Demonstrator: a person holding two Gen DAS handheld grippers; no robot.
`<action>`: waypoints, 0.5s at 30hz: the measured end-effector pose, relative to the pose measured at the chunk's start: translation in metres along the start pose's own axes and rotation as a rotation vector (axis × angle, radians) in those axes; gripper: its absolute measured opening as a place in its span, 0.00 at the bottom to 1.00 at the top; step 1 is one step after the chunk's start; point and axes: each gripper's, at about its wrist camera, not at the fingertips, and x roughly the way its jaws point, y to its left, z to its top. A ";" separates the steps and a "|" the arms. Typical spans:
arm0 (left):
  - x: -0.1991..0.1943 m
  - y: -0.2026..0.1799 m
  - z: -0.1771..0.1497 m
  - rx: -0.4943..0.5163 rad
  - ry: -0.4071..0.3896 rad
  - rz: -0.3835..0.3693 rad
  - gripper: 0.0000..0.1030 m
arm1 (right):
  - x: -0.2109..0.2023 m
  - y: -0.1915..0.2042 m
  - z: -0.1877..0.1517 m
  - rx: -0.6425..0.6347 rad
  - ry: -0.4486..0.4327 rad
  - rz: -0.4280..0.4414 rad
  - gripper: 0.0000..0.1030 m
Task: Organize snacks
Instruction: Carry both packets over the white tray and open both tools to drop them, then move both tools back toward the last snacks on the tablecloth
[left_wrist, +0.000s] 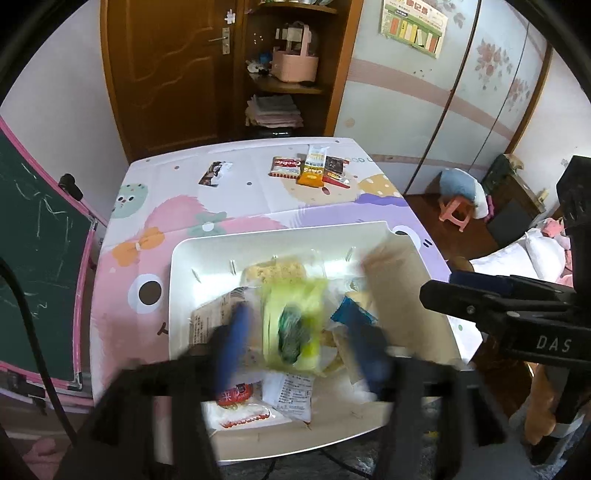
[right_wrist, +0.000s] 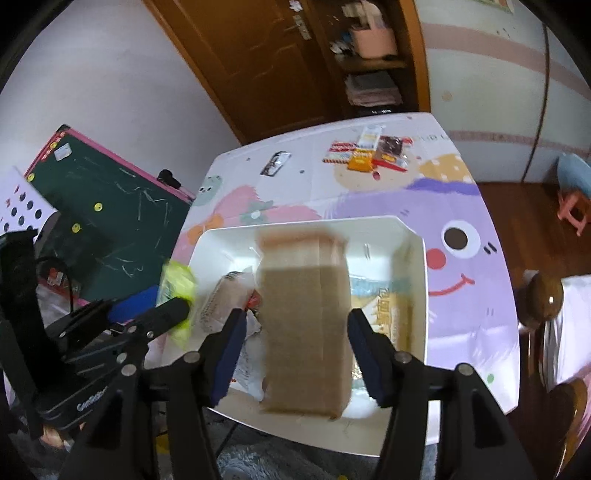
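Note:
A white bin (left_wrist: 184, 258) (right_wrist: 417, 258) sits on the cartoon-print table and holds several snack packets. My left gripper (left_wrist: 295, 332) is open above the bin, its blue fingers either side of a blurred yellow-green packet (left_wrist: 291, 325), which also shows in the right wrist view (right_wrist: 179, 291). My right gripper (right_wrist: 295, 339) is open over the bin with a blurred brown paper packet (right_wrist: 306, 325) between its fingers, not pinched; the packet shows in the left wrist view too (left_wrist: 391, 273). A small pile of snack packets (left_wrist: 314, 170) (right_wrist: 369, 153) lies at the table's far side.
A single dark packet (left_wrist: 214, 171) (right_wrist: 275, 162) lies far left on the table. A green chalkboard (left_wrist: 33, 251) (right_wrist: 110, 221) leans left of the table. A pink stool (left_wrist: 456, 212) stands on the floor to the right. A wooden door and shelf stand behind.

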 end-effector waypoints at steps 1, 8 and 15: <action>-0.002 0.000 -0.001 -0.004 -0.017 0.002 0.75 | -0.001 -0.002 -0.001 0.008 -0.006 -0.001 0.70; -0.006 -0.009 -0.001 0.039 -0.044 0.014 0.76 | -0.011 -0.005 -0.005 0.029 -0.057 -0.026 0.73; -0.009 -0.015 0.000 0.044 -0.080 0.032 0.76 | -0.021 -0.005 -0.010 0.024 -0.091 -0.035 0.74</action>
